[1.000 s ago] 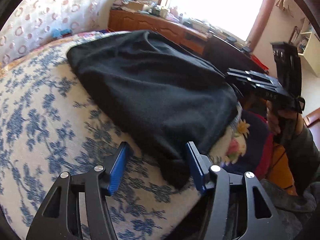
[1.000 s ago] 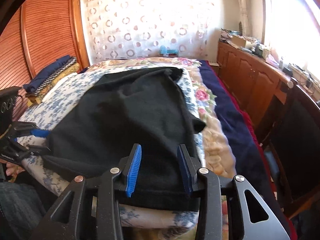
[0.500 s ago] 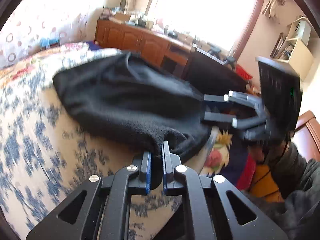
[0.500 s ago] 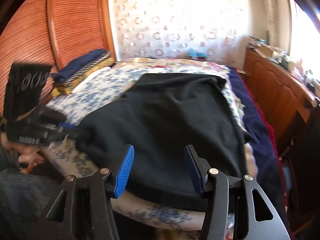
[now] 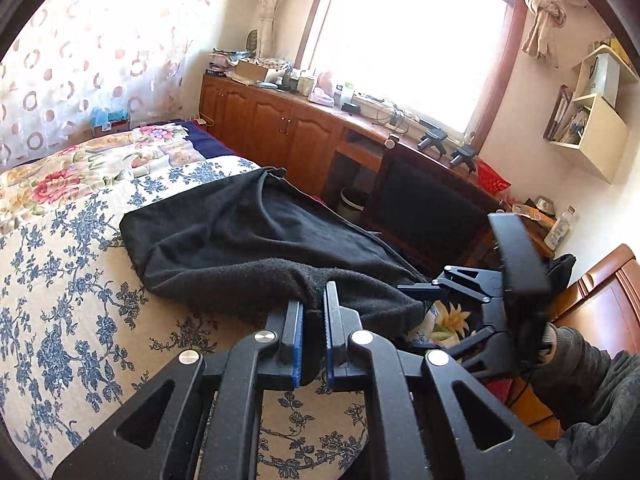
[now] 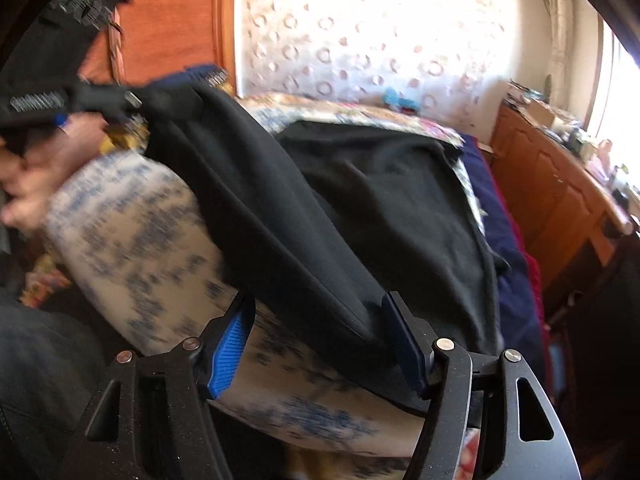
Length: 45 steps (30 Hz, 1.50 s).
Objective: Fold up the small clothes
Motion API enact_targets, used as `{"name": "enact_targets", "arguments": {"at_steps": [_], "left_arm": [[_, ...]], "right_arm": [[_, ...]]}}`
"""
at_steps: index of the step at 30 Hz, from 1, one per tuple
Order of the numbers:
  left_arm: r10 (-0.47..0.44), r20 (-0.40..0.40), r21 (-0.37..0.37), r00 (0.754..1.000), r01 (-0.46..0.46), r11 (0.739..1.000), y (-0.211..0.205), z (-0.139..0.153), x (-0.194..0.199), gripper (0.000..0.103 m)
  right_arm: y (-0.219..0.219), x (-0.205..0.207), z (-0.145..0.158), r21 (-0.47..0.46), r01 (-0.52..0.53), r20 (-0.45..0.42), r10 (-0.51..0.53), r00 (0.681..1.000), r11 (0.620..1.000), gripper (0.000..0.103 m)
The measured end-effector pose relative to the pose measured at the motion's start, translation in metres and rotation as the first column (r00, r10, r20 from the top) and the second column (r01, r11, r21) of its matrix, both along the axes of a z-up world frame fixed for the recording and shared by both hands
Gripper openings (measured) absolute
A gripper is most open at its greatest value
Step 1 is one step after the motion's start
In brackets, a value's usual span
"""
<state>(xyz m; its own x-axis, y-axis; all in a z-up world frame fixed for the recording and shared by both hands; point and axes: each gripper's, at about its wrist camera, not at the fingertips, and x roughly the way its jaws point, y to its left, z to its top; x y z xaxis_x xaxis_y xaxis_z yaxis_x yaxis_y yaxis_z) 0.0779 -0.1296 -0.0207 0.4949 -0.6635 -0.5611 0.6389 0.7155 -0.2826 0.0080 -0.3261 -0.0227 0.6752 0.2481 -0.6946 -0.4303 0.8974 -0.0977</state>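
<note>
Black garment [image 5: 248, 248] pinched by left hand-held gripper [image 5: 313, 312]; right hand-held gripper [image 6: 320, 344] spread, seemingly untouching.

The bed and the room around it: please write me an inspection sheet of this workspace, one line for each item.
Surface: bed with a blue-flowered cover.
Job's things: black garment on the bed, its near corner lifted.
Clutter: stack of folded cloth by the wooden wall; bottles and boxes on the cabinet.
Grippers: left tongs shut on the garment's corner; right tongs have just been opening, and the garment's edge lies between them, not pinched.
Cables: cords on the cabinet top under the window.
Surroundings: bright window, patterned curtain, wall shelf.
</note>
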Motion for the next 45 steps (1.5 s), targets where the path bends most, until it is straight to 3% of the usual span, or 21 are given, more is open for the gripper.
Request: {"name": "enact_targets", "arguments": {"at_steps": [6,7,8,9,10,15,19,23,27,28,29,30,32,33,35,38,45], "left_arm": [[0.017,0.006,-0.01,1.0,-0.017,1.0,0.006,0.003,0.001,0.009],[0.023,0.009,-0.015,1.0,-0.022,1.0,0.008,0.004,0.0,0.009],[0.026,0.011,-0.019,1.0,-0.026,0.999,0.01,0.006,-0.003,0.009],[0.028,0.01,-0.022,1.0,-0.028,0.999,0.011,0.007,-0.002,0.009],[0.031,0.009,-0.026,0.999,-0.03,0.999,0.012,0.006,-0.002,0.009],[0.102,0.033,-0.027,0.994,-0.101,0.995,0.024,0.014,0.008,0.009],[0.168,0.067,-0.008,0.983,-0.168,0.986,0.034,0.02,0.031,0.009],[0.23,0.069,0.006,0.971,-0.231,0.973,0.046,0.016,0.074,0.009],[0.277,0.025,0.001,0.961,-0.277,0.961,0.057,0.006,0.114,0.014],[0.288,0.013,0.003,0.958,-0.288,0.958,0.059,0.003,0.121,0.015],[0.297,0.006,0.01,0.955,-0.297,0.955,0.06,0.001,0.126,0.019],[0.297,0.006,0.021,0.955,-0.297,0.955,0.06,-0.002,0.13,0.022],[0.306,0.032,0.042,0.951,-0.308,0.951,0.059,-0.004,0.13,0.048],[0.324,0.06,0.049,0.944,-0.327,0.944,0.061,-0.003,0.128,0.052],[0.315,0.069,0.033,0.946,-0.318,0.948,0.065,0.0,0.126,0.074],[0.323,0.076,0.03,0.943,-0.326,0.945,0.068,0.003,0.127,0.077],[0.306,0.036,0.119,0.951,-0.308,0.944,0.053,-0.022,0.135,0.077]], "right_arm": [[-0.024,0.009,-0.009,-0.048,0.057,0.002,-0.057,0.998,0.997,0.065],[-0.028,0.011,-0.008,-0.054,0.063,0.005,-0.063,0.998,0.996,0.05],[-0.028,0.011,-0.006,-0.07,0.073,0.013,-0.072,0.997,0.995,0.026],[-0.027,0.011,-0.003,-0.087,0.084,0.02,-0.083,0.996,0.993,0.011],[-0.029,0.013,0.002,-0.093,0.085,0.024,-0.084,0.996,0.992,0.006],[-0.022,0.03,0.059,-0.128,0.069,0.163,-0.047,0.985,0.989,0.005],[0.001,0.07,0.098,-0.177,0.044,0.252,0.002,0.968,0.983,0.006],[0.021,0.139,0.108,-0.181,0.035,0.256,0.013,0.966,0.983,0.006],[0.028,0.212,0.094,-0.122,0.058,0.181,-0.035,0.983,0.991,0.006],[0.031,0.226,0.089,-0.109,0.072,0.156,-0.054,0.986,0.991,0.013],[0.03,0.24,0.085,-0.092,0.094,0.13,-0.081,0.988,0.991,0.025],[0.036,0.248,0.084,-0.083,0.113,0.118,-0.103,0.988,0.99,0.031],[0.032,0.258,0.087,-0.048,0.14,0.111,-0.134,0.985,0.989,0.046],[0.033,0.266,0.096,-0.035,0.146,0.11,-0.141,0.984,0.989,0.047],[0.03,0.26,0.103,-0.012,0.155,0.111,-0.153,0.982,0.988,0.053],[0.029,0.268,0.1,-0.02,0.202,0.112,-0.199,0.974,0.979,0.055],[0.024,0.274,0.111,0.017,0.281,0.146,-0.281,0.949,0.959,0.056]]}}
